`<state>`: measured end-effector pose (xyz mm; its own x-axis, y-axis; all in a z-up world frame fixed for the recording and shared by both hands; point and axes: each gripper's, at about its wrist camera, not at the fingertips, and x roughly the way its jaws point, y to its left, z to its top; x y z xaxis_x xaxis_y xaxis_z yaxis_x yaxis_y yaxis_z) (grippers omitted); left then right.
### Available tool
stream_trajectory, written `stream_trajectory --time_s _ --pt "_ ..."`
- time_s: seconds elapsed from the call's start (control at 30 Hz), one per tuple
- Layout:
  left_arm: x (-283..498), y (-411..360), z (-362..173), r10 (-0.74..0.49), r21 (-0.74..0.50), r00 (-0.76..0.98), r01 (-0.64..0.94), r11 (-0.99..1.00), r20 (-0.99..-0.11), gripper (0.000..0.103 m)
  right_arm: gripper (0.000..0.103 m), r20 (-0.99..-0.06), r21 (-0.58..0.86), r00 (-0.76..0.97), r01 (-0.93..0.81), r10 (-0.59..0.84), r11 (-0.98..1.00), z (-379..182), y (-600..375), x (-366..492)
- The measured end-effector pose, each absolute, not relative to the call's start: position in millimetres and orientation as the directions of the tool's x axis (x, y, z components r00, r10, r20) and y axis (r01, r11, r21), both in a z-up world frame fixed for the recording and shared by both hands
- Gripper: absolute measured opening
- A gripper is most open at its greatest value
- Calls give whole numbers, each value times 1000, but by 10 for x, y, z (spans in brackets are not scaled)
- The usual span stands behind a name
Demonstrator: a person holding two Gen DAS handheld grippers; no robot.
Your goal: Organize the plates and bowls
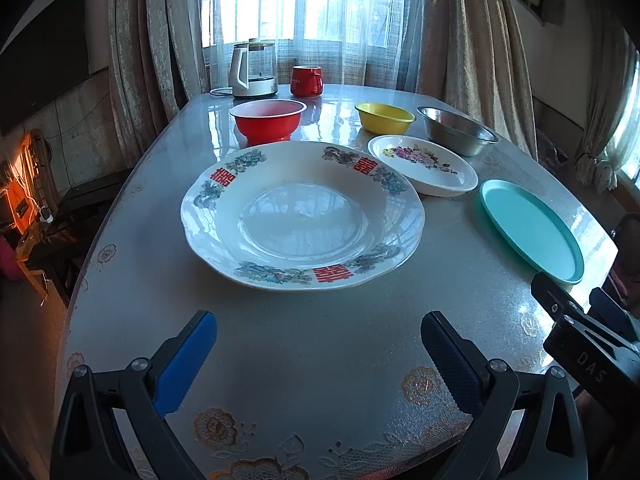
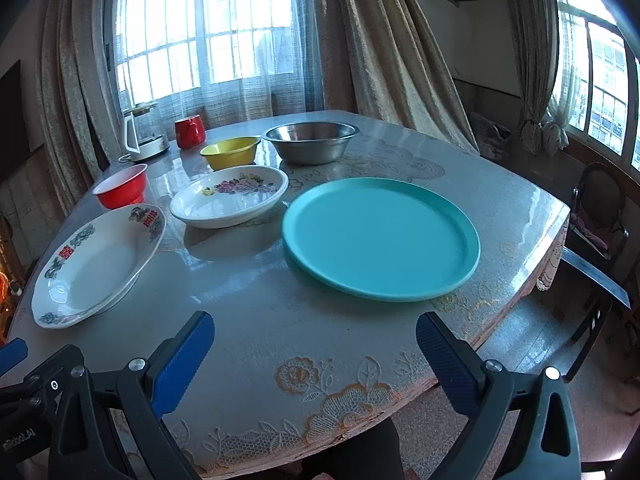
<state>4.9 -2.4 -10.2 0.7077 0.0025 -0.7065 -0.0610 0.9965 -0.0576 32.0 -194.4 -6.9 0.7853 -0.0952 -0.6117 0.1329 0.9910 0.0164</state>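
Note:
A large white plate with red characters and a floral rim point(image 1: 302, 216) point(image 2: 96, 264) lies ahead of my left gripper point(image 1: 318, 364), which is open and empty above the table's near edge. A teal plate point(image 2: 380, 238) point(image 1: 532, 230) lies ahead of my right gripper point(image 2: 314, 364), also open and empty. Behind them sit a white oval dish with pink flowers point(image 1: 422, 164) point(image 2: 230, 196), a red bowl point(image 1: 267, 119) point(image 2: 122, 190), a yellow bowl point(image 1: 385, 117) point(image 2: 231, 152) and a steel bowl point(image 1: 456, 130) point(image 2: 311, 140).
A glass kettle point(image 1: 254, 68) point(image 2: 142, 132) and a red mug point(image 1: 306, 80) point(image 2: 190, 131) stand at the table's far edge by the curtained window. The table point(image 1: 304, 352) has a lace-patterned cover. A dark chair point(image 2: 596, 216) stands at the right.

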Motion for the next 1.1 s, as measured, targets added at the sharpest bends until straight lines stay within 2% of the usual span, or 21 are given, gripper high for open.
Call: stream_trajectory --time_s 0.17,0.27,0.4,0.53,0.63,0.77,0.97,1.1 --pt "72 54 -89 1 -76 712 -76 994 -702 103 103 -579 57 815 61 -17 996 -44 -1930 311" --pt "107 129 -104 -23 -110 702 -80 991 -712 103 103 -594 106 802 12 54 994 -63 -1938 348" --pt "110 230 -107 -59 -170 705 -88 982 -706 103 103 -600 112 797 0 68 994 -84 -1920 356" --pt "86 366 -85 -134 -281 725 -85 956 -676 103 103 -613 106 787 -7 71 994 -110 -1902 374" --pt "93 415 -56 -129 -292 731 -100 951 -670 103 103 -631 115 771 -16 86 993 -132 -1901 402" --pt "116 371 -20 -144 -299 731 -85 951 -667 103 103 -635 106 769 -2 70 994 -131 -1934 434" --pt "229 85 65 -197 -264 720 19 964 -666 103 103 -616 108 787 51 27 993 -65 -2205 510" --pt "317 -171 159 -245 -255 710 95 962 -660 103 100 -590 96 806 138 -55 986 31 -2580 596"
